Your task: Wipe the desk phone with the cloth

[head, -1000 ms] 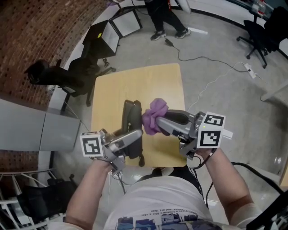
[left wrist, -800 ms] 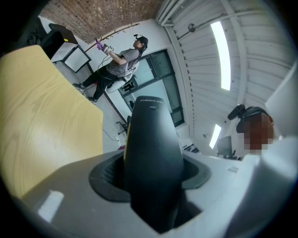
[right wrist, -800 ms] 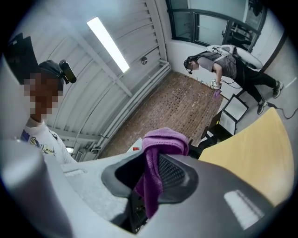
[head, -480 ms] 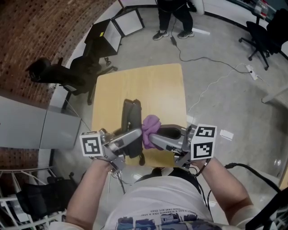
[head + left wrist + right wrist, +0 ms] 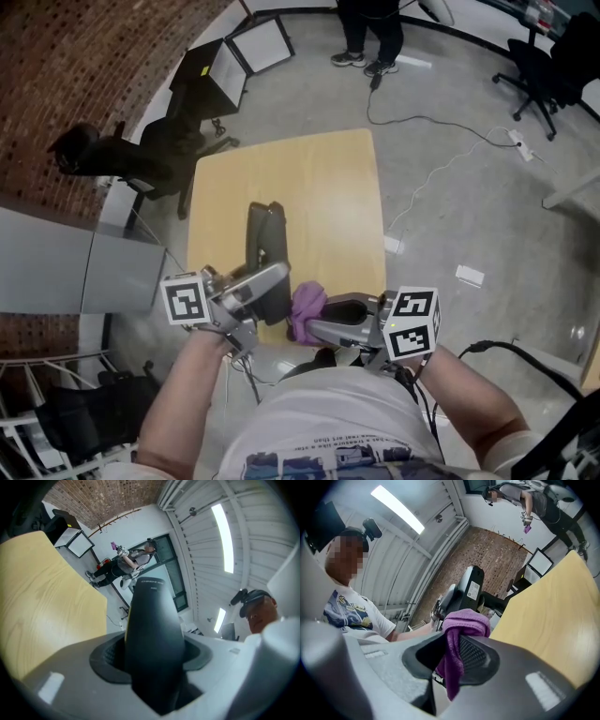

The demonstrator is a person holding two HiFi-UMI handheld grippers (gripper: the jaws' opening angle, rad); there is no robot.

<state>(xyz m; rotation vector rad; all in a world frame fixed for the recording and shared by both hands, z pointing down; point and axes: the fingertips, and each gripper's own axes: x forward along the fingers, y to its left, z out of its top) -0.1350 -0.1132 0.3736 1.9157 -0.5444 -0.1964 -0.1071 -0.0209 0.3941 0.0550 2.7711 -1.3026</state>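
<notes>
My left gripper [image 5: 270, 281] is shut on the near end of the black desk phone [image 5: 264, 232], holding it tilted over the near left part of the yellow wooden table [image 5: 319, 187]. In the left gripper view the phone's dark body [image 5: 153, 639] fills the gap between the jaws of the left gripper [image 5: 154, 672]. My right gripper [image 5: 317, 323] is shut on a bunched purple cloth [image 5: 307, 311], which sits beside the phone's near end at the table's front edge. In the right gripper view the cloth [image 5: 461, 625] hangs between the jaws of the right gripper [image 5: 452, 663], with the phone [image 5: 466, 592] just beyond it.
A black office chair [image 5: 131, 155] stands left of the table, another [image 5: 548, 66] at the far right. Leaning panels [image 5: 234, 61] and a standing person [image 5: 370, 28] are beyond the table. A cable [image 5: 441, 131] runs across the floor to the right.
My right gripper has drawn the purple cloth toward me along the phone, from its middle to its near end. The left gripper still holds the phone in the same place.
</notes>
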